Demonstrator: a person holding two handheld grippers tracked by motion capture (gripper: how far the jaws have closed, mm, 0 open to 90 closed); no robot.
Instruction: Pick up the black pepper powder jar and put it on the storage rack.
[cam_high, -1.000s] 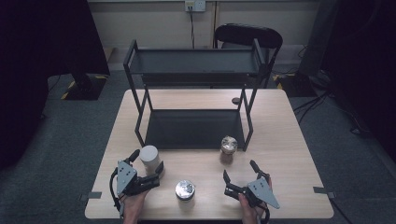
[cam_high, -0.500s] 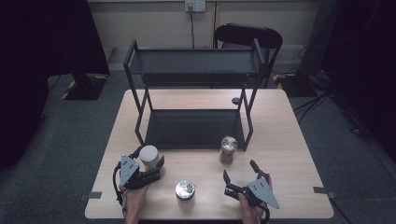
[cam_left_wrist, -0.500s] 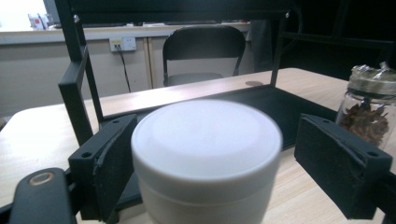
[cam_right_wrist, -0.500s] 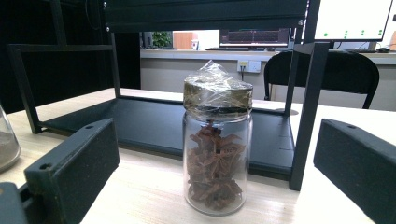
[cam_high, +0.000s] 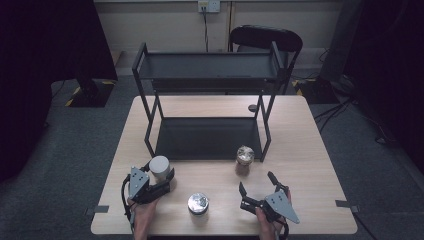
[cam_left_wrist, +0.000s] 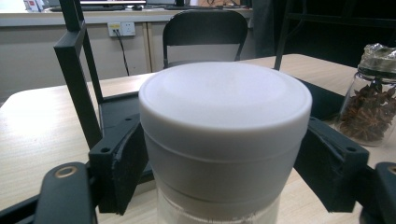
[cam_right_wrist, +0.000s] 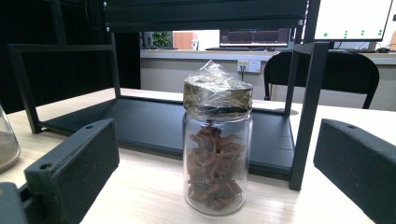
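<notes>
Standing upright near the front left corner of the tabletop (cam_high: 310, 150), the white-lidded jar (cam_high: 159, 167) sits between the jaws of the left claw (cam_high: 161, 176), its long axis vertical and its flat lid facing up. In the left gripper view the jar's white lid (cam_left_wrist: 225, 135) comes right up close, with a clear glass body just visible beneath it; the jaws have just been closing around it, the left-hand pad looks to be against the lid's side, and whether the other pad touches it cannot be told. No label, brand or writing can be read on this jar or its lid. The right claw (cam_high: 261, 189) rests near the front edge toward the right, jaws spread wide and holding nothing. Ahead of it stands a glass jar of star anise (cam_right_wrist: 215, 158), upright, its top wrapped in crinkled clear film, just in front of the black two-tier rack (cam_high: 207, 85); it carries no readable label either. A third jar with a shiny silver lid (cam_high: 198, 203) stands near the front edge between the two claws, well apart from both. The rack occupies the middle and back of the tabletop, its lower shelf lying flat on the wood. Behind the far edge is a black chair (cam_high: 265, 37), and a wall socket (cam_high: 209, 6) shows on the wall beyond.
</notes>
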